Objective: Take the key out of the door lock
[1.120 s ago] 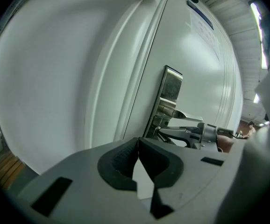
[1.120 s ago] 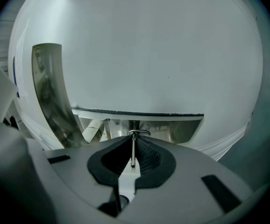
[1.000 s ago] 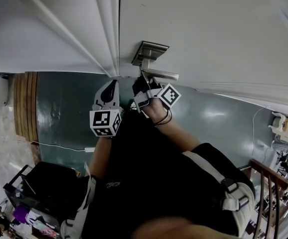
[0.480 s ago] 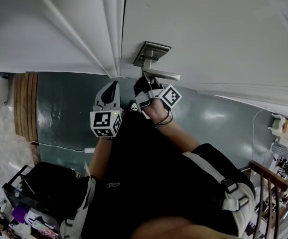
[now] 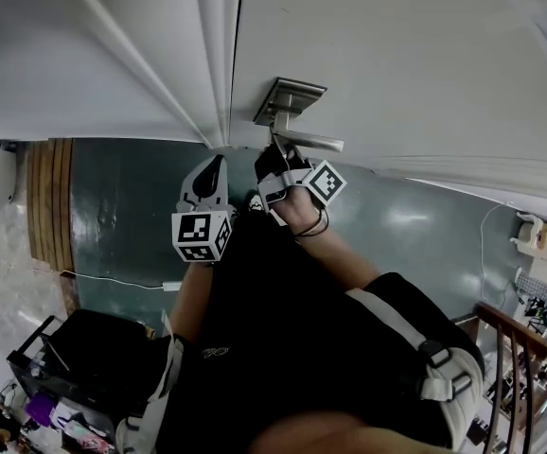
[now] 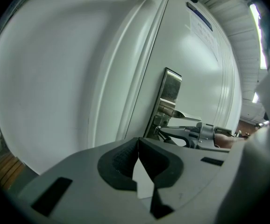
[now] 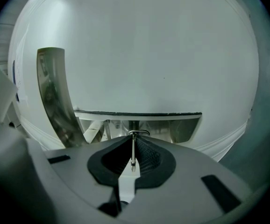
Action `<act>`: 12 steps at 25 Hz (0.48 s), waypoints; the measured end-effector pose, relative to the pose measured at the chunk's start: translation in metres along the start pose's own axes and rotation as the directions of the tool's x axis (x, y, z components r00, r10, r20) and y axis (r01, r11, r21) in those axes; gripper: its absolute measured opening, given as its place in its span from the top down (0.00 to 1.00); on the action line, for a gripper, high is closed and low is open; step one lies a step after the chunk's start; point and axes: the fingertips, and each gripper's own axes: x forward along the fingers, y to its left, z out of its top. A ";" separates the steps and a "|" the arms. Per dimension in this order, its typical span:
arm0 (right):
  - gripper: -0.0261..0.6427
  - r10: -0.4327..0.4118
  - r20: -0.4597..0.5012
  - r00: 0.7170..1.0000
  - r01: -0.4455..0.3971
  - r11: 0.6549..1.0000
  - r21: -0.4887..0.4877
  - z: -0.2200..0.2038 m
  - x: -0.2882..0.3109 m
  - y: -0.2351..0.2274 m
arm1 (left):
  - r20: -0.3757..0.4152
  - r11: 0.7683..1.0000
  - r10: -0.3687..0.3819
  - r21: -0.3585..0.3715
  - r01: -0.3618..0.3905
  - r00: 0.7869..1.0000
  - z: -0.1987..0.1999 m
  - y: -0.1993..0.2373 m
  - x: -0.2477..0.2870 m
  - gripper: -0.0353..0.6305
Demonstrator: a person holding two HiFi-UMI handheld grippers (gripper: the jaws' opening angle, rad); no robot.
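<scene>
Right tool (image 7: 133,143), level at the lock (image 5: 290,98), clamps the key (image 7: 133,157); left tool (image 6: 138,147) hangs closed.

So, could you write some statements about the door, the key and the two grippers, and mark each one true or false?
1. The right gripper is shut on the thin metal key. True.
2. The silver lever handle sits on a metal lock plate. True.
3. The left gripper grips that handle. False: it is shut on nothing, held back from the door.
4. The panelled door is dark brown. False: it is white.
</scene>
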 end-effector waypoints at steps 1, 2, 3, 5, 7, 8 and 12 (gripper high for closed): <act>0.92 0.002 0.001 1.000 -0.002 1.000 0.002 0.000 0.000 0.000 | 0.000 1.000 -0.002 0.000 0.002 1.000 0.000 0.000 0.000 0.91; 0.92 0.004 0.000 1.000 -0.004 1.000 0.004 -0.001 -0.001 0.001 | -0.001 1.000 -0.003 0.000 0.003 1.000 0.000 0.000 0.000 0.91; 0.92 0.009 -0.001 1.000 -0.009 1.000 0.007 -0.002 -0.002 0.001 | -0.001 1.000 -0.004 -0.001 0.004 1.000 0.000 0.000 0.000 0.91; 0.92 0.019 -0.001 1.000 -0.019 1.000 0.010 -0.006 -0.005 0.000 | -0.003 1.000 -0.003 -0.002 0.002 1.000 -0.001 0.003 -0.001 0.91; 0.92 0.018 0.001 1.000 -0.018 1.000 0.001 -0.007 -0.007 -0.002 | -0.004 1.000 -0.004 -0.001 0.004 1.000 -0.001 0.004 -0.001 0.91; 0.92 0.016 0.003 1.000 -0.016 1.000 -0.006 -0.007 -0.008 -0.003 | -0.002 1.000 -0.007 0.000 0.007 1.000 0.000 0.004 -0.001 0.91; 0.92 0.022 0.006 1.000 -0.022 1.000 -0.015 -0.008 -0.008 -0.001 | 0.006 1.000 -0.014 0.005 0.014 1.000 0.003 0.005 -0.003 0.91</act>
